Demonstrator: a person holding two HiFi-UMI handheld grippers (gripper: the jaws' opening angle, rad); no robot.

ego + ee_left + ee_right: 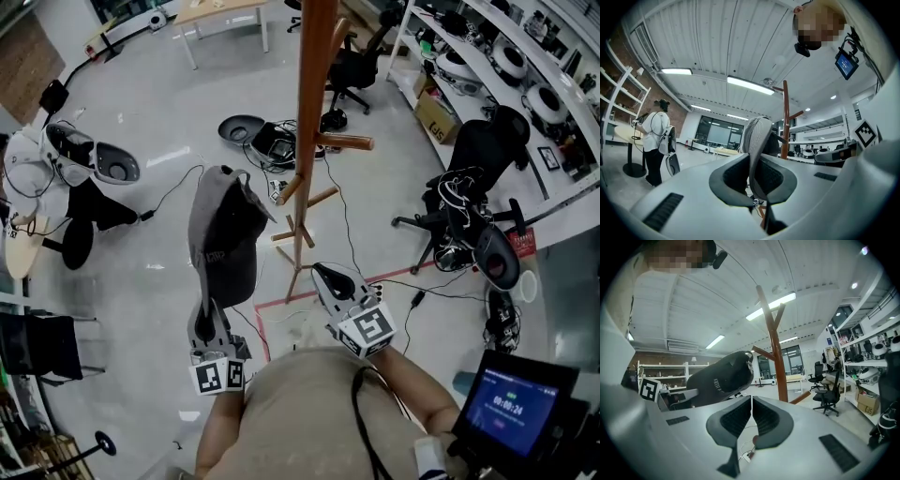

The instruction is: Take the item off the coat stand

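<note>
Holding entry, one item: dark grey baseball cap (225, 246), gripped at its lower edge by the left hand-held gripper (212, 314).

- Grip: in the left gripper view the jaws stand narrow, pads pressed on a fold of the cap's fabric, with the cap (757, 140) rising straight ahead between them.
- Long axis: the cap runs away from the left hand-held gripper along the line its jaws point, held edge nearest and crown end farthest.
- Position against the stand: the wooden coat stand (314, 122) lies to the right of the cap and a little beyond it. The cap appears to hang apart from the stand, touching no peg, though its far right edge sits just beside a low peg (292, 187). Judged from this, the cap is already off the stand.
- Second tool: the right hand-held gripper (323, 277) points at the stand's lower trunk, jaws together and nothing between them. From its own view the cap (722, 376) lies to its left and the stand (773, 343) just right of centre.
- Nearer hand: the left one, which carries the cap. The right one is near but not touching it.
- Coming move, as a judgement: draw the cap leftward and back, away from the low peg.
</note>
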